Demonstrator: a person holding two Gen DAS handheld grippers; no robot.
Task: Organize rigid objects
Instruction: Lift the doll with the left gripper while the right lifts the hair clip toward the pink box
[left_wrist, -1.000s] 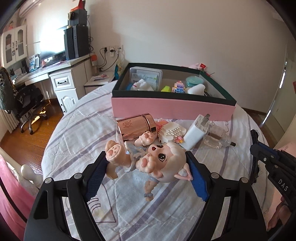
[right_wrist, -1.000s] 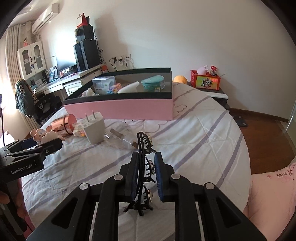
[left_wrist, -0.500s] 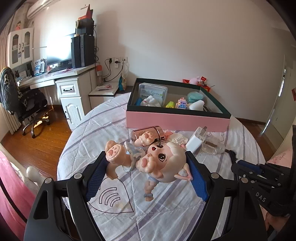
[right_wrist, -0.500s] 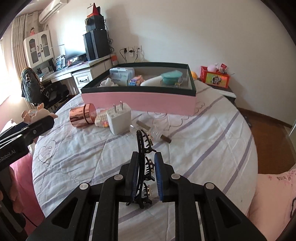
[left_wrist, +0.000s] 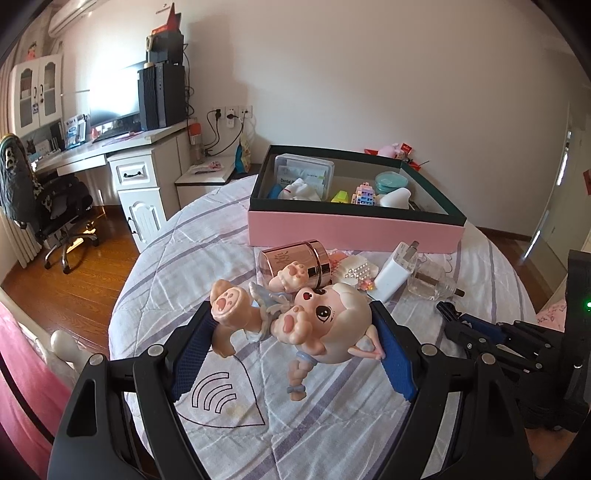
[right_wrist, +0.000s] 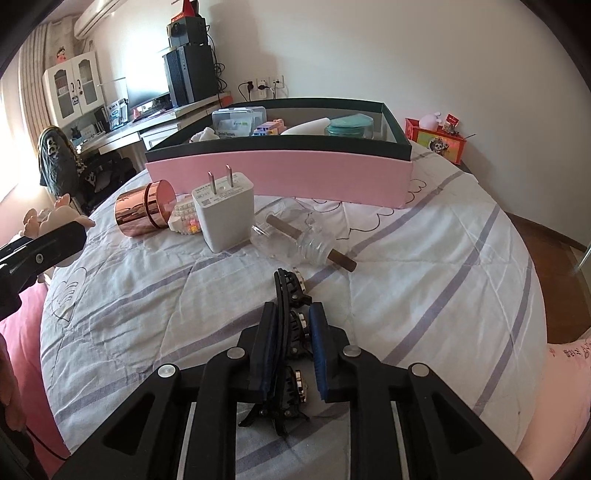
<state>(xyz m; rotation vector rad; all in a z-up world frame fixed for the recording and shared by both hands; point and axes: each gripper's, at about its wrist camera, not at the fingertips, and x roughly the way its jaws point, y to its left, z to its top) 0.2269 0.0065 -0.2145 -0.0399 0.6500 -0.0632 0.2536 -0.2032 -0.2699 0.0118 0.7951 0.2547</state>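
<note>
My left gripper (left_wrist: 291, 328) is shut on a pink pig-girl figurine (left_wrist: 317, 321) and holds it above the bed. My right gripper (right_wrist: 291, 325) is shut on a black hair claw clip (right_wrist: 290, 314), held above the bedspread; it also shows in the left wrist view (left_wrist: 476, 328). A pink box with a dark green rim (left_wrist: 354, 229) (right_wrist: 280, 170) stands at the far side and holds several items. In front of it lie a rose-gold jar (left_wrist: 295, 262) (right_wrist: 142, 210), a white charger plug (left_wrist: 397, 271) (right_wrist: 225, 214), a white bead block (right_wrist: 184, 219) and a clear glass bottle (right_wrist: 303, 240).
The bed has a white quilt with lilac stripes (right_wrist: 424, 277). A desk with monitor and speakers (left_wrist: 122, 147) and an office chair (left_wrist: 44, 206) stand left. A red box on a side table (right_wrist: 437, 142) is behind the bed. Wood floor lies around.
Both grippers have risen and drawn back from the box, each keeping its object. The view now takes in more of the bed and room.
</note>
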